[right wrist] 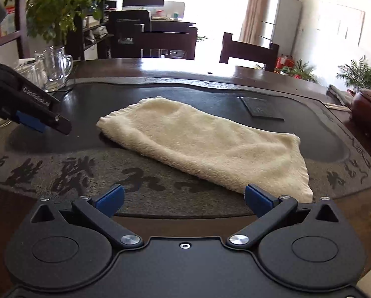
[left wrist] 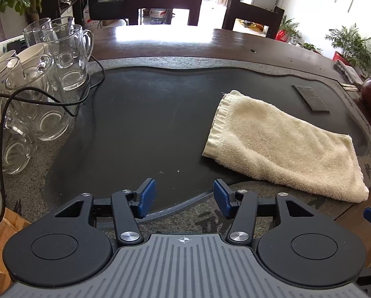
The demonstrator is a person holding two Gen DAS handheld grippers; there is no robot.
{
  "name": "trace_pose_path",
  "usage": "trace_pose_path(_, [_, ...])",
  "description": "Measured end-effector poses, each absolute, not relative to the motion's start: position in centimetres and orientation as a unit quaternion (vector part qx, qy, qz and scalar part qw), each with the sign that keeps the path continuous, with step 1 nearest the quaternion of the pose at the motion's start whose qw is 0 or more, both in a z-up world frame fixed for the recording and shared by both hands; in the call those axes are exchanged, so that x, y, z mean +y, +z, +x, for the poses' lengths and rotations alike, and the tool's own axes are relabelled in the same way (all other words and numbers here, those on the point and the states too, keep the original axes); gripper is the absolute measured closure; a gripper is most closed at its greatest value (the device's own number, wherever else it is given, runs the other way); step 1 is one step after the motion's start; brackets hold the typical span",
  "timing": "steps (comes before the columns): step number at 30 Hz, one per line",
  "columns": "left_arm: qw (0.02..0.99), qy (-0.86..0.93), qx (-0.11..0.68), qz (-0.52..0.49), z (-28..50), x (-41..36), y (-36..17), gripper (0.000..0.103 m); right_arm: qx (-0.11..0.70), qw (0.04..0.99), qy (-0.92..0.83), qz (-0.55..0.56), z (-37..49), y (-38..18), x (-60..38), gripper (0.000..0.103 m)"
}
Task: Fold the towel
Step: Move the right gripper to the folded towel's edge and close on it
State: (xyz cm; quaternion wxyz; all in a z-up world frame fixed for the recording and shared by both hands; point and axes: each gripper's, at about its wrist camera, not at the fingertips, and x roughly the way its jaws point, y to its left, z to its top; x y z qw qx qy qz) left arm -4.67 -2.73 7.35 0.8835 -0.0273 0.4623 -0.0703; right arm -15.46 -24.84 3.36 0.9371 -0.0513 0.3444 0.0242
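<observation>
Left wrist view: left gripper jaws spread wide, nothing between the blue pads, hovering over the near edge of the dark stone tray.
Right wrist view: right gripper jaws spread wide, empty, just short of the towel's near corner.
Towel: cream terry, already doubled over, lying flat and diagonal on the tray's right half; near end overhangs the speckled carved rim.
Contact: neither gripper touches the towel.
Left side clutter: glass mugs clustered beside the tray, black cable draped across them.
Far right: small dark square coaster just behind the towel.
</observation>
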Motion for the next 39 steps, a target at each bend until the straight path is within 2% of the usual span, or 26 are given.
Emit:
trace_pose_path(17, [0.878, -0.066, 0.473, -0.024, -3.7, -2.0, 7.2, 0.05, 0.342, 0.932, 0.084, -0.091, -13.3, 3.4, -21.9, 0.0])
trace_pose_path(23, [0.882, -0.067, 0.466, -0.023, -2.9, -2.1, 7.6, 0.05, 0.34, 0.932, 0.1, -0.075, -11.5, 3.8, -21.6, 0.0])
trace_pose_path(32, [0.884, -0.066, 0.462, -0.012, -0.8, -1.5, 7.9, 0.05, 0.336, 0.925, 0.123, -0.127, -8.1, 3.4, -19.0, 0.0])
trace_pose_path(34, [0.885, -0.067, 0.46, -0.01, -0.4, -1.5, 7.9, 0.05, 0.341, 0.922, 0.132, -0.13, -7.3, 3.3, -18.5, 0.005])
trace_pose_path(38, [0.886, -0.066, 0.458, -0.009, 0.4, -1.5, 7.9, 0.05, 0.352, 0.913, 0.153, -0.138, -5.7, 2.7, -17.4, 0.027])
trace_pose_path(39, [0.886, -0.065, 0.458, -0.01, 0.7, -1.4, 7.9, 0.05, 0.354, 0.911, 0.158, -0.142, -5.3, 2.5, -17.1, 0.029])
